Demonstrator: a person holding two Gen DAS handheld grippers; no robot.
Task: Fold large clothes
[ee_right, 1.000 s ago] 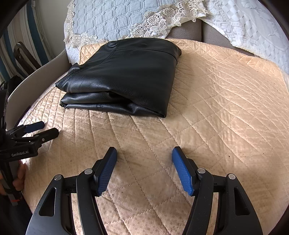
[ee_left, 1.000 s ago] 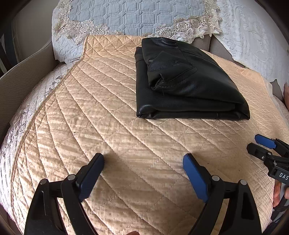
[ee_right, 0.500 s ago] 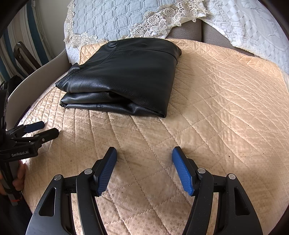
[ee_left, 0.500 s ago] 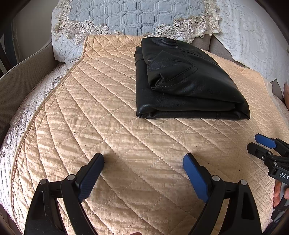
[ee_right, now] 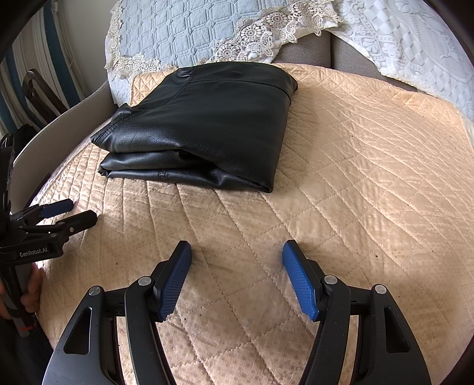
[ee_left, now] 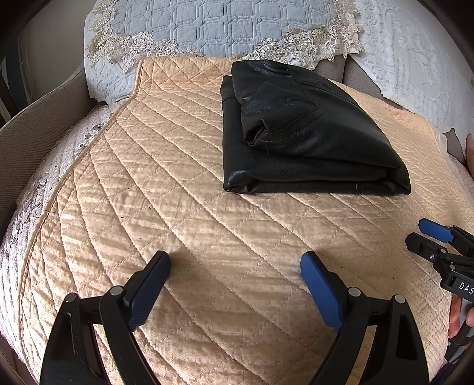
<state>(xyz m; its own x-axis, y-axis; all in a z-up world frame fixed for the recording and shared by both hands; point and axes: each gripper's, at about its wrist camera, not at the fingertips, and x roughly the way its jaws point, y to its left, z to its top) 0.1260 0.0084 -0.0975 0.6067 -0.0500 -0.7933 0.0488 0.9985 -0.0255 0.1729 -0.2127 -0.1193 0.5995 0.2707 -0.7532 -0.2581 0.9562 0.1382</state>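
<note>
The black leather-look garment (ee_left: 308, 133) lies folded into a thick, squarish bundle in the upper middle of the left wrist view, on the peach quilted cover (ee_left: 183, 213) of what looks like a sofa seat. In the right wrist view the same bundle (ee_right: 207, 127) sits at upper left of centre, its stacked layers facing the camera.

The left gripper (ee_left: 235, 284) hangs at the bottom of its frame with jaws standing wide apart and nothing between them, only bare quilt. The right gripper (ee_right: 235, 278) is likewise spread and empty, well short of the garment. Each shows at the side edge of the other's view.

By the look of it the fold is finished or close to it, so the main risk is undoing it. The material looks slick and springy; the top flap with the pocket seam already bulges at its left end, and a nudge from a jaw tip could let it slide off the lower layers. A pinch on one layer alone would likely drag that layer out and open the stack. The quilted cover is loose too, so a low grab could catch it and shift the bundle toward the lace-trimmed cushion (ee_left: 213, 26) behind.
</note>
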